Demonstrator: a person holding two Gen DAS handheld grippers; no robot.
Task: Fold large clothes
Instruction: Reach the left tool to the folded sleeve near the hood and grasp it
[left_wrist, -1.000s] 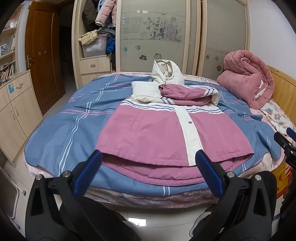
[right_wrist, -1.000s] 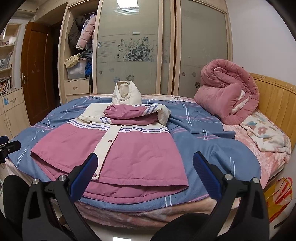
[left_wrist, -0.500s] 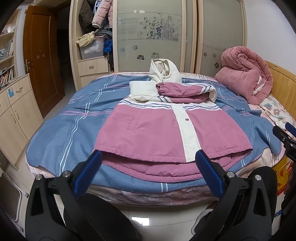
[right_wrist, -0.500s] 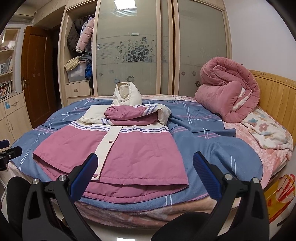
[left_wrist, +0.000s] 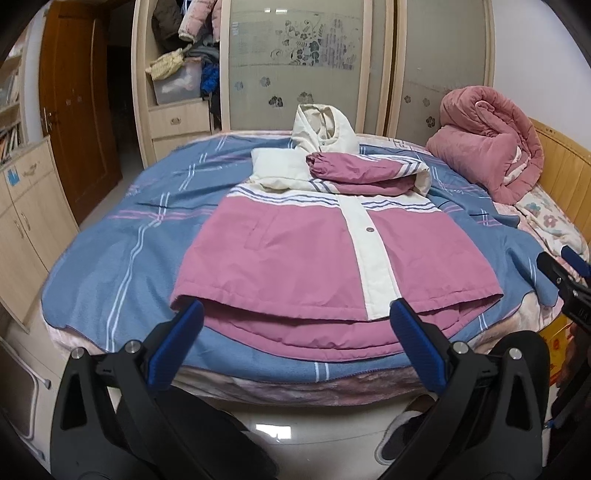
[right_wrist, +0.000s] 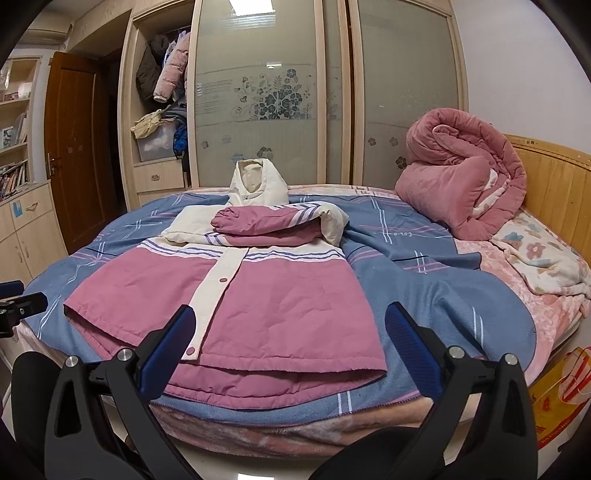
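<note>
A pink and cream hooded jacket (left_wrist: 325, 254) (right_wrist: 258, 295) lies front-up on the blue striped bedspread (left_wrist: 122, 229) (right_wrist: 424, 295). Both sleeves are folded across its chest and the cream hood (left_wrist: 323, 129) (right_wrist: 258, 184) points toward the wardrobe. My left gripper (left_wrist: 295, 332) is open, held just short of the jacket's hem at the bed's near edge, nothing between its blue pads. My right gripper (right_wrist: 291, 332) is also open over the hem's right half, holding nothing. Each gripper's tip shows at the edge of the other's view.
A rolled pink quilt (left_wrist: 491, 155) (right_wrist: 461, 177) sits at the back right by the wooden headboard (right_wrist: 554, 184). A sliding-door wardrobe (right_wrist: 332, 92) stands behind the bed, cabinets (left_wrist: 26, 206) and a brown door at the left. Glossy floor and the person's slippered feet lie below.
Both grippers have drifted slightly closer to the jacket's hem and lower. The jacket has not moved and both grippers stay open.
</note>
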